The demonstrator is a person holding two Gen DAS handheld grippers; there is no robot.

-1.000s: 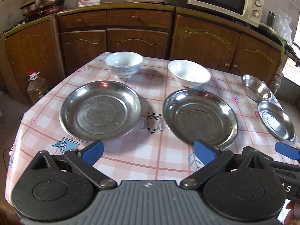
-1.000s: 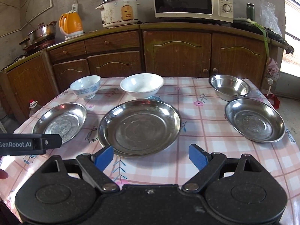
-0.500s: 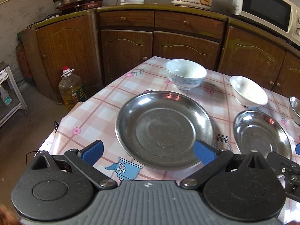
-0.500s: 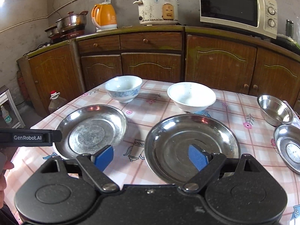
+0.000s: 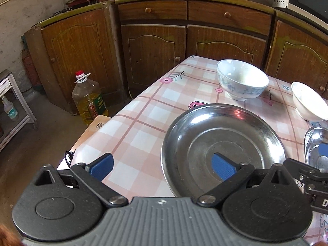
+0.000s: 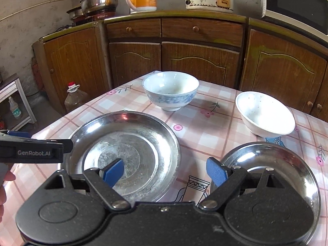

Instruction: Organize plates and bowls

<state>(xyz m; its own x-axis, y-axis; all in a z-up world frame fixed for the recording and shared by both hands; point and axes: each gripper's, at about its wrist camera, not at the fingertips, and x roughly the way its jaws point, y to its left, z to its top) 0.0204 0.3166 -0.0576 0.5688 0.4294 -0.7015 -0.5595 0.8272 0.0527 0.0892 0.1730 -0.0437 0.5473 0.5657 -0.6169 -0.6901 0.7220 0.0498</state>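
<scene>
A: Where does the big steel plate (image 5: 223, 141) sit?

B: On the checked tablecloth (image 5: 139, 131), near the table's left edge. Take it as the landmark. The blue-patterned bowl (image 5: 243, 82) stands just beyond its far rim, apart from it. The white bowl (image 6: 264, 114) is beyond and to the right, also apart.

A: And the second steel plate (image 6: 287, 164)?

B: Just right of the landmark plate, not touching it, a printed cup drawing between them.

A: The tools?

B: The left gripper (image 5: 162, 166) is spread wide and holds nothing; its right finger hangs over the plate's near half, its left finger over bare cloth to the plate's left. The right gripper (image 6: 164, 171) is spread too and empty, one finger over the landmark plate, the other over the second plate's rim.

A: Anything off the table?

B: An oil bottle (image 5: 89, 99) on the floor, left of the plate, by the wooden cabinets (image 5: 153, 47).
</scene>
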